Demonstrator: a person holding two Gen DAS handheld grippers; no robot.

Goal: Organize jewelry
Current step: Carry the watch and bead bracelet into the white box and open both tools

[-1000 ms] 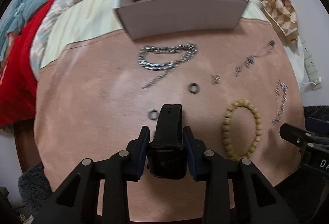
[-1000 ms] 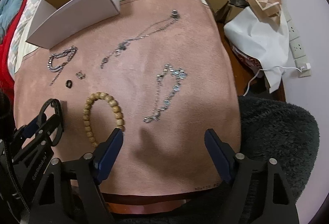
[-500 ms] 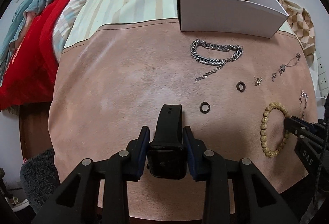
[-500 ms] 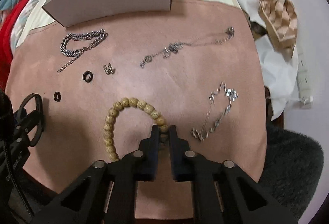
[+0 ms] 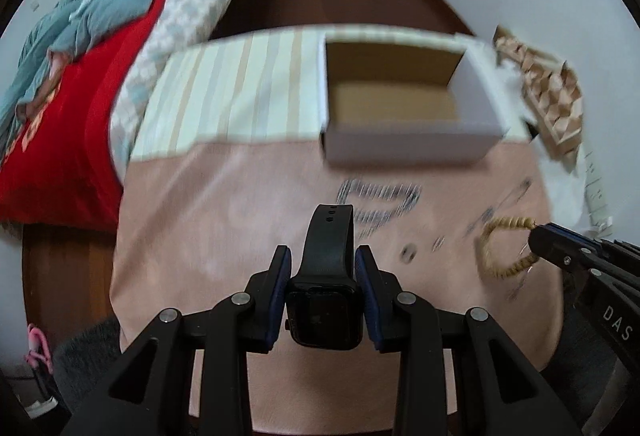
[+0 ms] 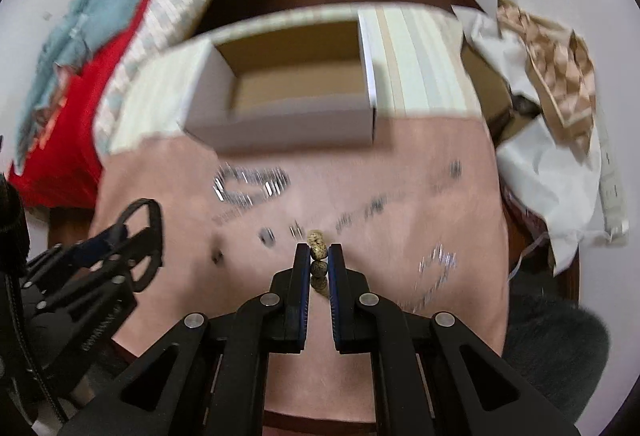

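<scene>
My left gripper (image 5: 323, 268) is shut on a black smartwatch (image 5: 325, 288) and holds it above the pink mat (image 5: 208, 212). My right gripper (image 6: 319, 256) is shut on a wooden bead bracelet (image 6: 318, 250), lifted off the mat; the bracelet also shows in the left wrist view (image 5: 500, 248) hanging from the right gripper's tip. An open white cardboard box (image 5: 400, 100) stands at the far edge of the mat, also in the right wrist view (image 6: 292, 92). A heavy silver chain bracelet (image 6: 250, 188), small rings (image 6: 266, 236) and thin chains (image 6: 436, 268) lie on the mat, blurred.
A striped cloth (image 5: 224, 96) lies under the box. A bed with red and teal bedding (image 5: 72, 48) is at the left. White paper and a patterned bag (image 6: 552, 76) lie at the right, with a power strip (image 6: 614, 188). A grey rug (image 6: 560, 348) is below.
Both grippers have risen and tilted toward the box. The right gripper has lifted the bead bracelet off the mat. The left gripper still holds the watch.
</scene>
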